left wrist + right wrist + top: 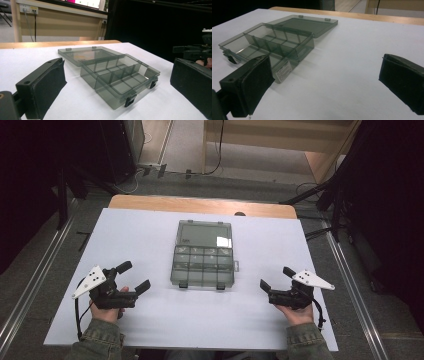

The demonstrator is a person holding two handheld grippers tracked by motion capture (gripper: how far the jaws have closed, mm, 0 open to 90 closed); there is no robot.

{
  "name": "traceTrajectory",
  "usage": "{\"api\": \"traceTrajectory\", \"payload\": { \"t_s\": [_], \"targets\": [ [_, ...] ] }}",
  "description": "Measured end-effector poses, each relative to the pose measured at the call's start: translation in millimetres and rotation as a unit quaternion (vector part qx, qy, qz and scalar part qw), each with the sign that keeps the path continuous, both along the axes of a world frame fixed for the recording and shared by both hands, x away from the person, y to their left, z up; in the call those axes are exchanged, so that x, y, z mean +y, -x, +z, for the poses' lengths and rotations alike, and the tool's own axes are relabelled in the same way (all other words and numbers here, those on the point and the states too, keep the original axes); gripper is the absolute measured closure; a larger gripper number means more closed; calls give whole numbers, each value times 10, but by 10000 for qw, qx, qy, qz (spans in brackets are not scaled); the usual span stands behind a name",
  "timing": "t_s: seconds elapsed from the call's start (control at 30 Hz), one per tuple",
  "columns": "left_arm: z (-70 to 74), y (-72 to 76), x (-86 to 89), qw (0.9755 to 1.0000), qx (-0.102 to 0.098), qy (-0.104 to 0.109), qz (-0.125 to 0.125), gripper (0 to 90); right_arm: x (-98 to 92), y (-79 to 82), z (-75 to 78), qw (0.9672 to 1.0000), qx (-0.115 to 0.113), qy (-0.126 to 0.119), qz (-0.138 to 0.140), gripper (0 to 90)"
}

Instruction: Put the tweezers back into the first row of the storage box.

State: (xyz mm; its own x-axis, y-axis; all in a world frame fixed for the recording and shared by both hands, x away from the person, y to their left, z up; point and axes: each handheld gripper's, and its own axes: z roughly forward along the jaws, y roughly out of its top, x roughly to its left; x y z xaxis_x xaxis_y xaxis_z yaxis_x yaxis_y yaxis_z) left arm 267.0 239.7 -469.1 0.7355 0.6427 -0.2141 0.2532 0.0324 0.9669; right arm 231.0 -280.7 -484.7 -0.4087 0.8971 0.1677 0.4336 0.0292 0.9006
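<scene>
Each hand carries black tongs: the left tongs (134, 276) and the right tongs (276, 278) share one build. Every unit has two flat, rectangular black jaws faced with dark, matte padding. In the left gripper view a round hole marks the top edge of the near jaw. A pale grey three-cornered plate, dotted with small holes, sits on top of each body. A thin black cable trails from each unit toward the person. Both sleeves (100, 340) are faded olive-grey denim with stitched cuffs.

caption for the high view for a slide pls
Open divided box on a white table, lid laid flat behind, flanked by open left tongs and right tongs.
</scene>
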Motion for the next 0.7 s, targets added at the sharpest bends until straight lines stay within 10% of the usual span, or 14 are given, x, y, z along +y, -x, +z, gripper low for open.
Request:
{"api": "traceTrajectory", "payload": {
  "t_s": [0.7],
  "targets": [
    [-3, -4, -9, 10000, 11, 25, -20, 0, -260, 368, -218, 9976, -599, -317, -169, 0]
  ]
}}
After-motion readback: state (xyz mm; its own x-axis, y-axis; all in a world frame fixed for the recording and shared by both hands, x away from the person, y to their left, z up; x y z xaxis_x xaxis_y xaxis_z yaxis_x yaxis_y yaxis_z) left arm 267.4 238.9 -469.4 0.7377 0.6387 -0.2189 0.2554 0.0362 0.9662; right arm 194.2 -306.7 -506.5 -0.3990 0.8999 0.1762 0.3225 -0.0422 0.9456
